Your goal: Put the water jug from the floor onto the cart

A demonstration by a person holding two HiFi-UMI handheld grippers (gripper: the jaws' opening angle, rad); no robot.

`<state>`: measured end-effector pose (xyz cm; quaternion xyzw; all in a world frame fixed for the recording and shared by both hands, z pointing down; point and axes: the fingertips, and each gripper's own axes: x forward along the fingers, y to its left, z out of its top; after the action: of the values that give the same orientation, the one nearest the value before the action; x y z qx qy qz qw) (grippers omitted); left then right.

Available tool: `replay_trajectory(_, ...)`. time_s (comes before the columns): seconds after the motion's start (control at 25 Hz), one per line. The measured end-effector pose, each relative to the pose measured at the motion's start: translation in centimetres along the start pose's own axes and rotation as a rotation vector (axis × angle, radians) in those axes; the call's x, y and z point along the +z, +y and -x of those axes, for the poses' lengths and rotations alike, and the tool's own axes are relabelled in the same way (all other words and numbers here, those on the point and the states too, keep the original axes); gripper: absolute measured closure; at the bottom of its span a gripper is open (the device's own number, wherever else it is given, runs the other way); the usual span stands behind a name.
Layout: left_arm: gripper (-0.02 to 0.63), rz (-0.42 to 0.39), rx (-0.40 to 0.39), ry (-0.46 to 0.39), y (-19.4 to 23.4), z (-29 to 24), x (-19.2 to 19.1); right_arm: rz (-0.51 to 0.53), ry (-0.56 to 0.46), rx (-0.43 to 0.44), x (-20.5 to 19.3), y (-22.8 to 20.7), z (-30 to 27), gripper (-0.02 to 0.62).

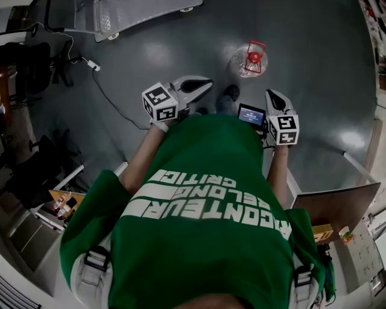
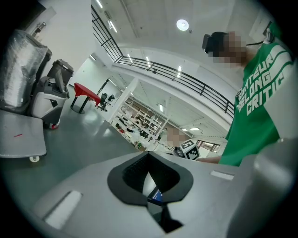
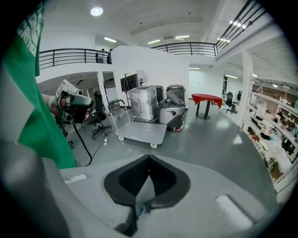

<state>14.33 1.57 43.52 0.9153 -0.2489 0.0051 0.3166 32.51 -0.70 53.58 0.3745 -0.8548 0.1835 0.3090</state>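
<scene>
Two closed grippers held out, water jug on the floor ahead

From the head view we look steeply down over a person's green shirt (image 1: 205, 199) with white lettering. Each hand holds a gripper out in front at about waist height. The left gripper (image 1: 208, 84) points up and to the right in this view, and its marker cube (image 1: 158, 101) sits near the wrist. The right gripper (image 1: 269, 94) points up the picture, with a small lit screen (image 1: 251, 114) just beside it. In each gripper's own view we see the two dark pads pressed together at the tip, with nothing between them.

The water jug (image 1: 248, 60) stands on the grey floor (image 1: 151, 60) beyond the grippers. It is clear, with a red cap and a red handle, and it stands nearer the right gripper, apart from both. The cart (image 1: 139, 15), a flat grey platform on small wheels, stands at the top left edge, well apart from the jug. A black cable (image 1: 111, 99) trails across the floor between the cart and the person. In the right gripper view we see the cart's platform bare, with wrapped equipment (image 3: 143, 103) behind it.
</scene>
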Motion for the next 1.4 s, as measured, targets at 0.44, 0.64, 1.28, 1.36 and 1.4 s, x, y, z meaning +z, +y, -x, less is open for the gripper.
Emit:
replay_trajectory(0.44,0.598,0.018,0.036,-0.003,0.6,-1.5,0.0,-0.005,0.001,0.014,-0.2,-2.5,-0.6,0.601)
replay_trajectory(0.64,0.598,0.021,0.042,0.001,0.5,-3.0,0.0,-0.012,0.004,0.020,-0.7,-3.9,-0.5,0.601)
replay_trajectory(1.28,0.597,0.050,0.100,-0.005,-0.1,-5.9,-1.5,0.007,0.033,0.060,-2.7,-8.1,0.1,0.601)
replay_trajectory(1.36,0.597,0.056,0.111,-0.016,0.1,-6.1,-1.5,0.013,0.041,0.075,-3.0,-8.3,-0.1,0.601)
replay_trajectory(1.4,0.597,0.059,0.116,-0.022,0.2,-6.1,-1.5,0.023,0.048,0.084,-3.1,-8.3,-0.2,0.601)
